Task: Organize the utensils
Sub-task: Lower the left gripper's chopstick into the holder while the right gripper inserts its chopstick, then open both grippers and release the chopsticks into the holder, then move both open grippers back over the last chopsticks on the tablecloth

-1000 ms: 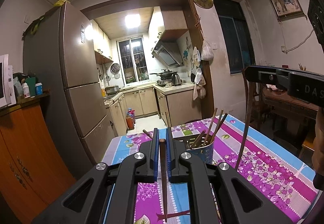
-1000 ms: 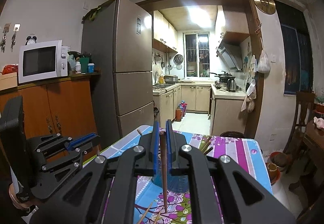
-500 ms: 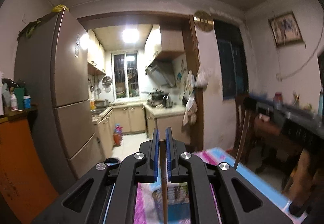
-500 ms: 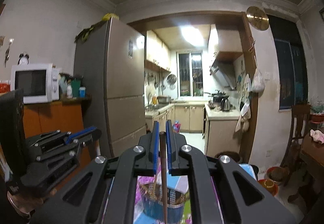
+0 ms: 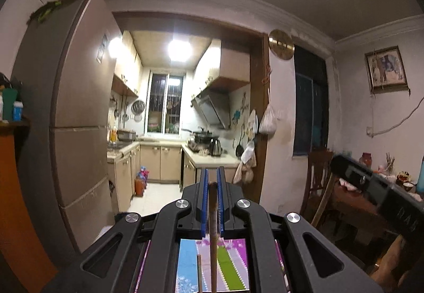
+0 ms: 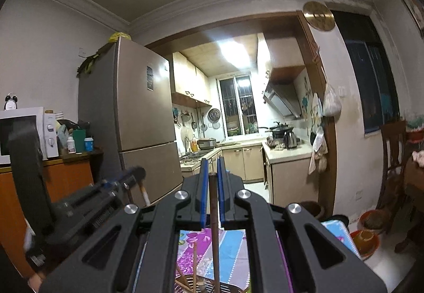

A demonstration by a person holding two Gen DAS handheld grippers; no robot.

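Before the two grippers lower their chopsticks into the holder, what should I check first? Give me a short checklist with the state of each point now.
1. Left gripper shut on its chopstick, which hangs down between the blue pads: ok.
2. Right gripper shut on its chopstick, which also hangs down: ok.
3. Utensil holder under the right chopstick: ok, its rim shows at the bottom edge of the right wrist view.
4. Holder under the left chopstick: cannot tell, only the tablecloth and one loose stick tip show there.
5. Free room inside the holder: cannot tell, several sticks already stand in it.
6. The two grippers apart from each other: ok.
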